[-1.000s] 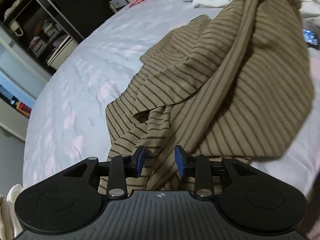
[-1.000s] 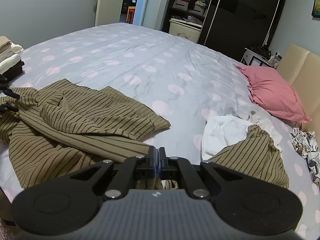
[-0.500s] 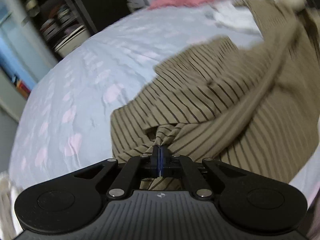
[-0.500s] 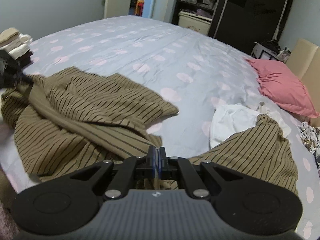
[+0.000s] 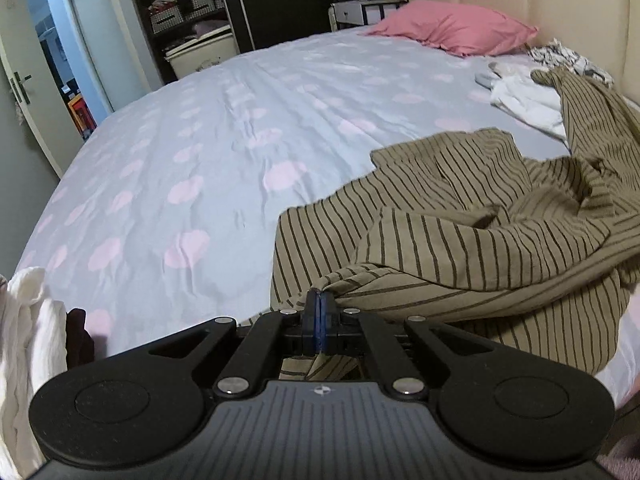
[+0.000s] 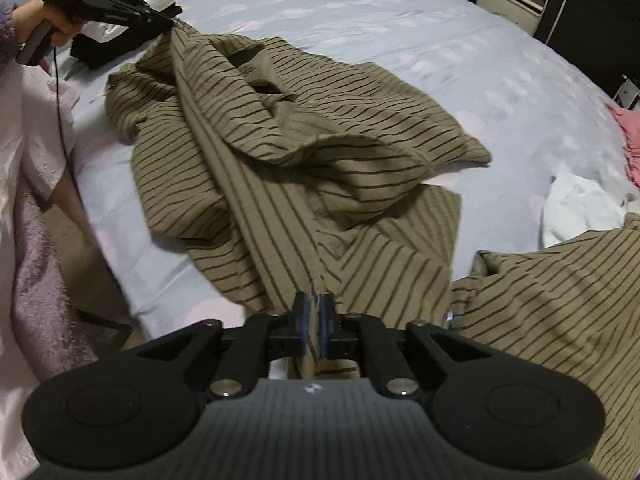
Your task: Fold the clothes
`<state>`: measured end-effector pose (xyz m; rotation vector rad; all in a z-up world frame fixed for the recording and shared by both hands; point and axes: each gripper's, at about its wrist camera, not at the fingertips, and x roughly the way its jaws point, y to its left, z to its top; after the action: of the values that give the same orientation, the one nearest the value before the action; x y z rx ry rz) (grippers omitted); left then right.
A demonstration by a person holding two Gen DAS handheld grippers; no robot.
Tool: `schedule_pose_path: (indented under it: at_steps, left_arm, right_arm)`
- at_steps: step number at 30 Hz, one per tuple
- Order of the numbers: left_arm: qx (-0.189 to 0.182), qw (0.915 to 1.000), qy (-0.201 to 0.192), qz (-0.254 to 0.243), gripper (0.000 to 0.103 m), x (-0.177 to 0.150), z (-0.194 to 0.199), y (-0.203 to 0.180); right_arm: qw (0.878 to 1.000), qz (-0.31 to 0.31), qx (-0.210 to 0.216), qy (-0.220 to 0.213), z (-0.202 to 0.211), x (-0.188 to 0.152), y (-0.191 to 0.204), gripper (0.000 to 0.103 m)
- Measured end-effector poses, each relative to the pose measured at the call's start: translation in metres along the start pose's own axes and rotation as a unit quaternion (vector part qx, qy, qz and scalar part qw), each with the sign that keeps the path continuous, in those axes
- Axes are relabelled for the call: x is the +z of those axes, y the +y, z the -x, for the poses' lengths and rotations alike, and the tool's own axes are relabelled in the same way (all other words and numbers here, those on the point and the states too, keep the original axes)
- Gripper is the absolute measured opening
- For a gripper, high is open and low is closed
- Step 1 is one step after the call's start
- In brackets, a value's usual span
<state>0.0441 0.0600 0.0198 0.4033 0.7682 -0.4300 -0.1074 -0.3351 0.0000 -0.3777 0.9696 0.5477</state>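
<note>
My left gripper and right gripper each pinch tight an edge of the crumpled brown dark-striped cloth garment, apparently to stretch it flat across mid-frame.

The room is dim and bluish. Edges bend and go dark; the doorway glows brighter.

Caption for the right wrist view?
Right tool and left tool each pinch the brown striped garment, stretching one edge above the spotted bedsheet.
</note>
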Motion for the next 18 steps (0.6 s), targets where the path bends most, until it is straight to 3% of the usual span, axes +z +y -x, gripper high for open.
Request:
schedule_pose_path:
  at_steps: [1,3,7,12,14,15,16,18]
  left_arm:
    - [0.0,1.0,0.002,-0.003,0.0,-0.001,0.0,0.0]
    - [0.001,1.0,0.007,-0.007,0.0,-0.003,-0.002,-0.002]
    - [0.0,0.9999,0.01,-0.007,0.0,-0.006,-0.002,-0.001]
    - [0.0,0.9999,0.011,-0.003,0.0,-0.006,-0.003,0.001]
    - [0.0,0.9999,0.011,-0.001,0.0,-0.006,-0.003,0.001]
    - [0.0,1.0,0.009,-0.001,0.0,-0.007,-0.003,0.001]
    - [0.001,1.0,0.006,0.001,0.0,-0.007,-0.002,0.001]
    - [0.001,1.0,-0.001,0.006,0.0,-0.006,0.001,0.003]
  right_arm:
    - [1.0,-0.002,0.004,-0.001,0.001,0.0,0.001,0.025]
    - [1.0,-0.016,0.006,-0.014,0.003,0.001,0.0,0.032]
    - [0.998,-0.059,0.002,-0.029,0.004,0.01,-0.011,0.038]
    - [0.994,-0.104,0.018,0.004,-0.021,0.016,-0.02,0.04]
    - [0.994,-0.103,0.024,0.016,-0.028,0.016,-0.018,0.032]
    - [0.995,-0.1,0.024,0.017,-0.03,0.016,-0.017,0.013]
    - [0.995,-0.096,0.025,0.018,-0.031,0.017,-0.015,0.007]
    - [0.994,-0.105,0.029,0.001,-0.026,0.02,-0.016,0.007]
